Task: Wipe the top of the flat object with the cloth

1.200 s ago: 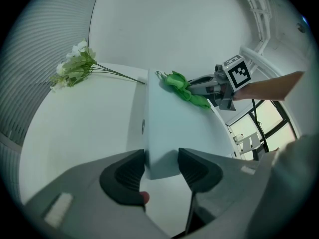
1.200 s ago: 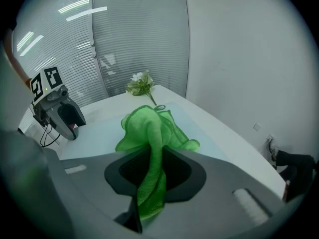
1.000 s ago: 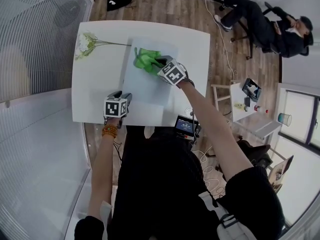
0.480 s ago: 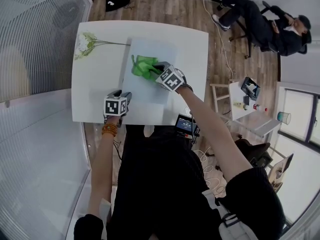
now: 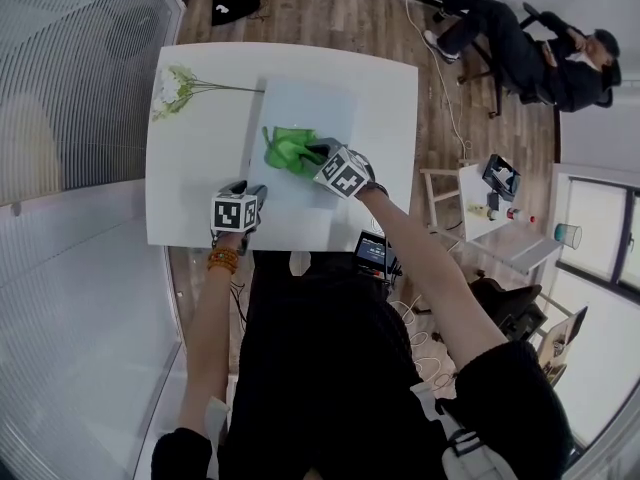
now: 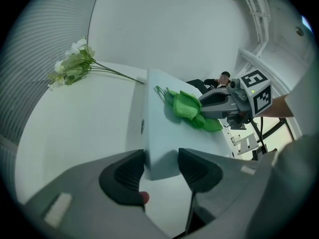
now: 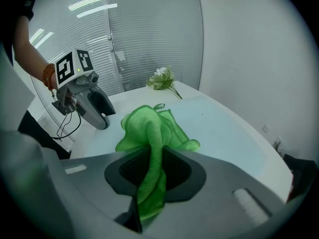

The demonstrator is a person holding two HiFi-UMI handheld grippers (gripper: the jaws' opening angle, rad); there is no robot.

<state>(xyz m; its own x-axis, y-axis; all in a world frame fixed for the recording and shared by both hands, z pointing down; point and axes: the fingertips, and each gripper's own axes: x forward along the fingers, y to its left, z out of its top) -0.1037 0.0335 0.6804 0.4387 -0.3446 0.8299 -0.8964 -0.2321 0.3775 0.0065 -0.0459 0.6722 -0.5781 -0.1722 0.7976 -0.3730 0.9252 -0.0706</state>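
A pale blue flat board (image 5: pixel 300 193) lies in the middle of the white table (image 5: pixel 190 188). On its top rests a crumpled green cloth (image 5: pixel 287 148), and my right gripper (image 5: pixel 320 154) is shut on the cloth's near end. In the right gripper view the cloth (image 7: pixel 152 128) runs down between the jaws and spreads over the board (image 7: pixel 224 128). My left gripper (image 5: pixel 250 192) is at the board's near left corner. Seen from the left gripper view, the jaws (image 6: pixel 160 166) press on both sides of that corner (image 6: pixel 159 133).
A spray of white flowers (image 5: pixel 175 86) lies at the table's far left corner. A person sits on a chair (image 5: pixel 530 53) at the back right. A black bag (image 5: pixel 238 5) is on the wooden floor, and a small side table (image 5: pixel 500 208) stands to the right. Slatted blinds line the left side.
My right gripper has dragged the green cloth across the board towards me, a little to the left. The left gripper has stayed on the board's corner.
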